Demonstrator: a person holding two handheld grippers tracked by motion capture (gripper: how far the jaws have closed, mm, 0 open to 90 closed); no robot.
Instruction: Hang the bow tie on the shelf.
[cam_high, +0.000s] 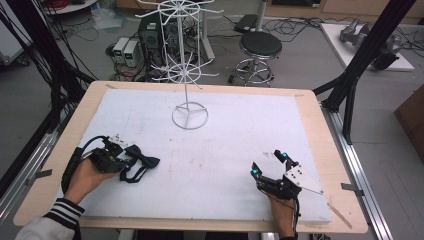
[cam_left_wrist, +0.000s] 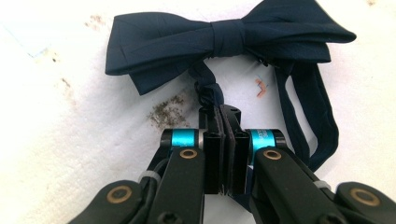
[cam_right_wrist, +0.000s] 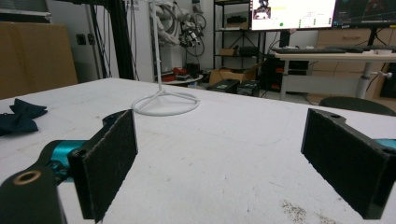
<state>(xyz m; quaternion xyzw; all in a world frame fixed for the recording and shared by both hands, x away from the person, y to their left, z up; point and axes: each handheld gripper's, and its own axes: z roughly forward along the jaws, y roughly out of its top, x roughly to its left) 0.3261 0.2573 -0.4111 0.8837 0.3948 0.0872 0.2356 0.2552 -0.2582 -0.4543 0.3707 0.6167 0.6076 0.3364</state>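
high view: the left gripper (cam_high: 116, 161) sits at lower left of the frame, touching the navy bow tie (cam_high: 142, 161); the white wire stand (cam_high: 187, 70) rises at upper centre.
left gripper view: jaws pinched together on the bow tie's strap (cam_left_wrist: 208, 88); judged best to lift slowly, keeping the loop untangled.
right gripper view: the right gripper (cam_right_wrist: 224, 154) has jaws wide apart, empty, low over the white board (cam_right_wrist: 224, 130).

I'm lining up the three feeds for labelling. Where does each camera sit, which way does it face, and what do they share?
High view: above the person's side, looking forward and down on the table; forearms and both grippers show.
Left gripper view: on the left gripper, looking down at the bow tie.
Right gripper view: on the right gripper, looking low across the table.
Shared: bow tie, white stand.
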